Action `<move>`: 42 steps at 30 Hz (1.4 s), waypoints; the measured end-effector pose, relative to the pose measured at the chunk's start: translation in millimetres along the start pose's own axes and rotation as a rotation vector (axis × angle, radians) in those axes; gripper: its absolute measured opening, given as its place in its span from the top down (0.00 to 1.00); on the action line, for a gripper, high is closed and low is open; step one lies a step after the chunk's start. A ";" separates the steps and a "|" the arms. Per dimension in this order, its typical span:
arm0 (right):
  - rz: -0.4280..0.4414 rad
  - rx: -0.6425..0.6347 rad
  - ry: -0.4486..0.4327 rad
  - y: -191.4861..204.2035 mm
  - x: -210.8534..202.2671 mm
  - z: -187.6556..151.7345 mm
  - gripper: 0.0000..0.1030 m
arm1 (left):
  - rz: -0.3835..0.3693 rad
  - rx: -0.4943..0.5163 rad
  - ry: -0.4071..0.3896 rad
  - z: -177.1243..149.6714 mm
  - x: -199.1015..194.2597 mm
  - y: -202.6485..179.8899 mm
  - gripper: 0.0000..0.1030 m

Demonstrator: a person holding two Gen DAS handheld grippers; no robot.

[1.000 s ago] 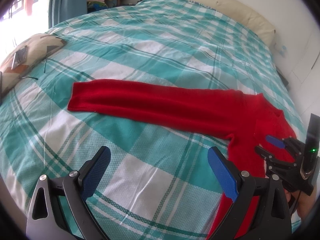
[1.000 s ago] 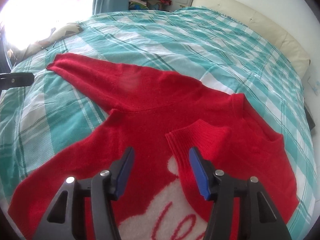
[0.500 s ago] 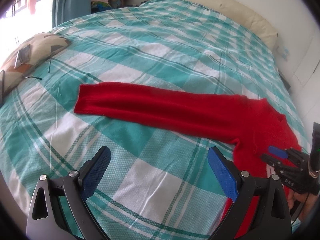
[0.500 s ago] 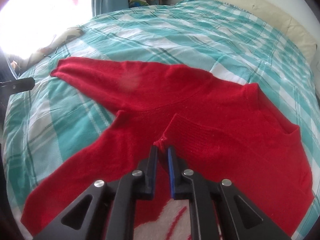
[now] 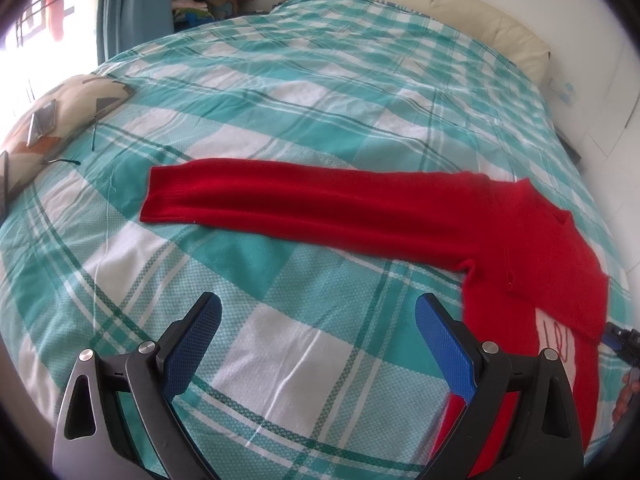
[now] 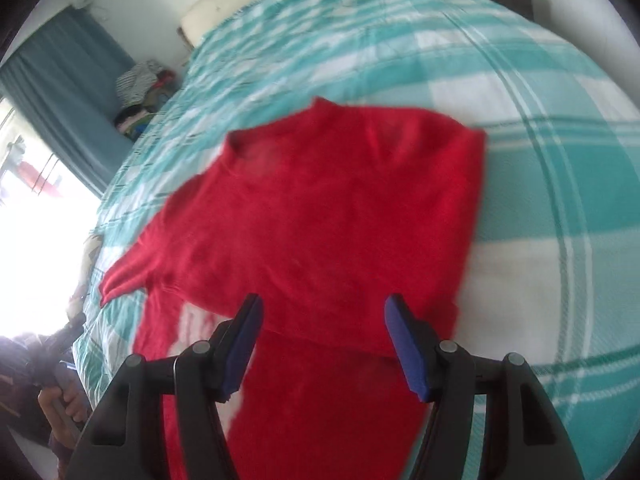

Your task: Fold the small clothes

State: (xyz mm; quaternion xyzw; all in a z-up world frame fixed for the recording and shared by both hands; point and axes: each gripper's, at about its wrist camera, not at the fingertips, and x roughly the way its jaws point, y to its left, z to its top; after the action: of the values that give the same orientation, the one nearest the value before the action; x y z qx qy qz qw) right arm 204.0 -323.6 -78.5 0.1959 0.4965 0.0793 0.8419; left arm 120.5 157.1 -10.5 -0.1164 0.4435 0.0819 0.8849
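Covering the bed, a teal-and-white checked bedspread [image 5: 320, 80] holds one red knitted sweater [image 6: 340, 216]; left gripper [image 5: 318, 344] gapes empty, right gripper [image 6: 322, 344] has just been opening, released.

Bed [image 5: 320, 92]: your surface, teal-and-white plaid cover, fills most of the frame.
Red sweater [image 5: 520, 240]: flat on the cover, centre to lower right; one sleeve stretched leftward.
Patterned pillow [image 5: 76, 104]: left edge, on the cover.
Cream headboard [image 5: 440, 4]: upper right.
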 end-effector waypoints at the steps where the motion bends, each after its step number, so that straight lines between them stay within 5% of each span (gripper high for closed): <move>1: -0.052 0.017 -0.016 -10.4 -2.8 -3.9 0.40 | 0.006 0.015 0.002 -2.3 1.0 -3.7 0.05; 3: -0.133 0.032 -0.082 -24.8 -16.4 -11.1 0.40 | 0.021 0.050 0.011 -6.0 4.0 -12.2 0.05; 7: -0.091 0.016 -0.214 -27.5 -58.7 -34.1 0.40 | 0.027 0.108 0.032 -10.6 9.8 -25.0 0.05; 13: -0.155 -0.088 -0.333 -12.3 -100.5 -89.7 0.36 | 0.052 0.182 0.069 -19.9 21.2 -41.1 0.05; 19: -0.116 0.038 -0.425 -23.1 -120.9 -106.3 0.32 | 0.048 0.202 0.143 -30.6 34.9 -44.9 0.05; 23: -0.163 0.081 -0.448 -33.4 -126.8 -105.6 0.29 | 0.056 0.190 0.166 -33.2 39.8 -42.6 0.05; 30: -0.099 0.211 -0.446 -56.2 -127.8 -107.2 0.29 | 0.072 0.205 0.221 -38.9 54.5 -47.9 0.03; 42: -0.122 0.133 -0.440 -37.2 -122.5 -105.5 0.29 | 0.087 0.206 0.256 -42.9 64.7 -50.7 0.00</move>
State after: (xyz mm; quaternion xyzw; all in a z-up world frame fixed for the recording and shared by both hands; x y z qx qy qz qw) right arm 49.7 -371.2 -40.5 0.2332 0.3163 -0.0494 0.9182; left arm 138.6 99.2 -80.6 -0.0152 0.5633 0.0586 0.8240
